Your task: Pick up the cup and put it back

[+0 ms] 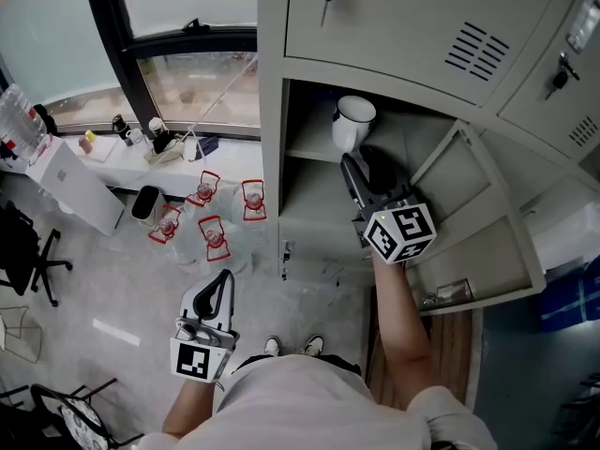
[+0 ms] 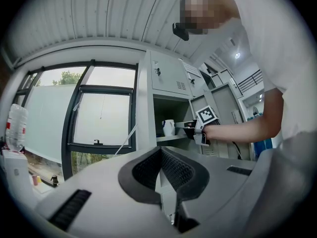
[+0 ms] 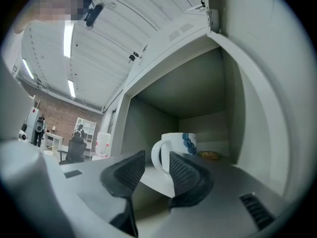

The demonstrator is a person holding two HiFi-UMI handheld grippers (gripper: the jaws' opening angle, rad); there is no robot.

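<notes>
Grey lockers (image 1: 394,17) beside large window (image 1: 187,73)

The cup (image 3: 178,144) shows only in part — its base lies behind a pad (image 3: 184,175) of the right gripper (image 3: 157,157). At the back of the shelf (image 3: 154,181) a small yellowish thing (image 3: 210,155) is too small and blurred to tell.

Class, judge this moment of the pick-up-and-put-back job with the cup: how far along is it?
Done: the white mug stands upright on the locker shelf. In hand: nothing; the right gripper is at the mug, jaws open, its handle showing in their gap; the left gripper hangs shut and empty. Left: this moment alone cannot tell whether the lift lies ahead or only withdrawing remains.
</notes>
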